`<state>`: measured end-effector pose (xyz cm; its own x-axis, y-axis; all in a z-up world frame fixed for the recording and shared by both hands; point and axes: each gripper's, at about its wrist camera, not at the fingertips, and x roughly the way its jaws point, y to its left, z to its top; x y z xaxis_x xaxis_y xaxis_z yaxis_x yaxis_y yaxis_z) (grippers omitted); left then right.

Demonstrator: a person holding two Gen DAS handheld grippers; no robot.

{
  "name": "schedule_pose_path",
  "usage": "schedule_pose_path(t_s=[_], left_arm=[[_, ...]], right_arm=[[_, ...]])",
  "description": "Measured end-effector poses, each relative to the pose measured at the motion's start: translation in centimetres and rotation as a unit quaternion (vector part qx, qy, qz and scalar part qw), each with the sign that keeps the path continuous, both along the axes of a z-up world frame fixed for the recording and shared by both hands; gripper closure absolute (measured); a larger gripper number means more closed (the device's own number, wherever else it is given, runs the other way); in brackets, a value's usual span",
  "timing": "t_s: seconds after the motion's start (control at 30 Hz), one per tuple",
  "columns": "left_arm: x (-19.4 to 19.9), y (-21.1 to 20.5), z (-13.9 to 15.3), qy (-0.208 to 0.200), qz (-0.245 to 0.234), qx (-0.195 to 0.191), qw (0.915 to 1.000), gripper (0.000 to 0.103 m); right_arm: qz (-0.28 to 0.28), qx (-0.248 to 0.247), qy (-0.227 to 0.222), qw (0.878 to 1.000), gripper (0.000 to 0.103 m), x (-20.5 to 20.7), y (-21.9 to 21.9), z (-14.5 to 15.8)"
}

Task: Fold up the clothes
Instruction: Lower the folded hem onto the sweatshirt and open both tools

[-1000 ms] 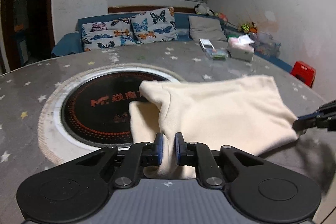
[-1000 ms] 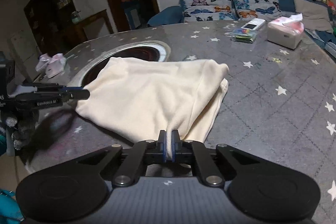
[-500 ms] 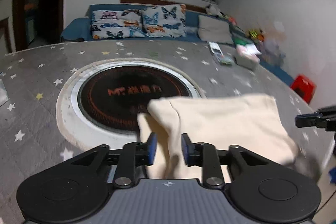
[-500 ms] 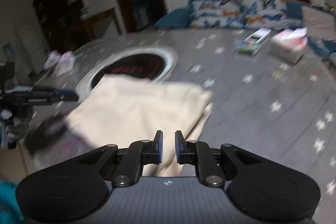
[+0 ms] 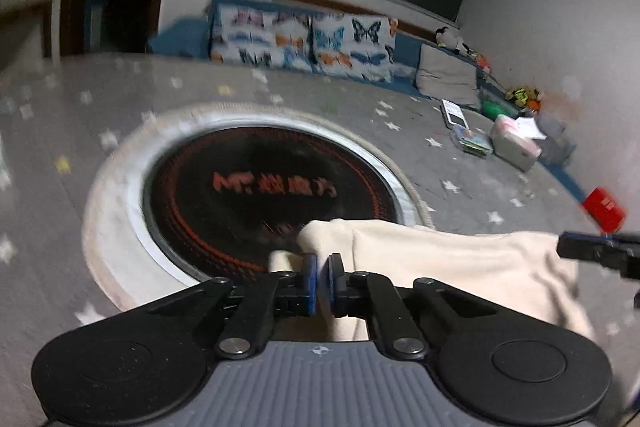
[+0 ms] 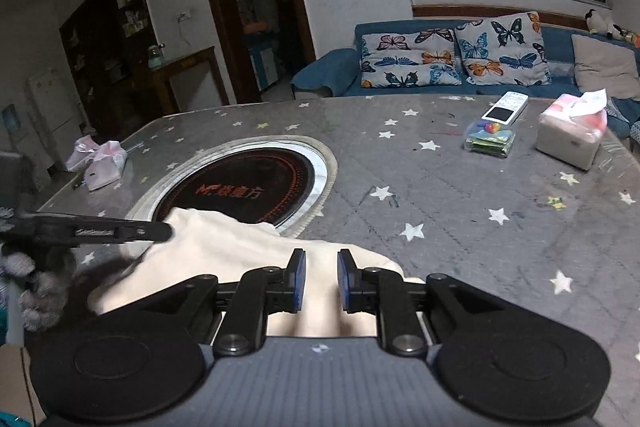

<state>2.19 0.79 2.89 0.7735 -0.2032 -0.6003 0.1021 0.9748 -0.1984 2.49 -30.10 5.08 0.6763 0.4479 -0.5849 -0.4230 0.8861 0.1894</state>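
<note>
Left hand-held gripper (image 5: 322,277) pinches the cloth (image 5: 460,267) at 6 o'clock to anchor the fold; right hand-held gripper (image 6: 321,281) hovers spread above it, apparently released.

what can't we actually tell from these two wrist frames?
- Left claw: pads nearly closed over the cream garment; whether they pinch cloth is unclear, the left view is motion-blurred.
- Garment's near edge: hidden behind each claw body in both views.
- Right claw: open above the garment; contact cannot be judged.
- Red lettering on the black hotplate: too blurred to read.
</note>
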Motion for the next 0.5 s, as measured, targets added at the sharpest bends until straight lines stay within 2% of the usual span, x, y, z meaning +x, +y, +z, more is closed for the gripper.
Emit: schedule_pose_path(t_s=[0.13,0.2,0.33,0.5], left_arm=[[0.1,-0.2,-0.7,0.014,0.008,0.042,0.9990,0.097],[0.1,0.2,-0.5,0.020,0.012,0.037,0.9990,0.097],[0.0,-0.2,1.5,-0.012,-0.006,0.023,0.9997,0.096],[2.0,-4.0,1.9,-0.003,-0.065,0.010,0.9978,0.096]], right_arm=[[-0.029,-0.016,0.035,0.999,0.086,2.0,-0.1,-2.7],[-0.034,-0.006,0.038,0.999,0.086,2.1,-0.5,-2.4],[-0.016,-0.020,0.012,1.000,0.085,1.6,0.3,-0.6],[0.010,-0.024,0.009,1.000,0.084,2.8,2.7,-0.3]])
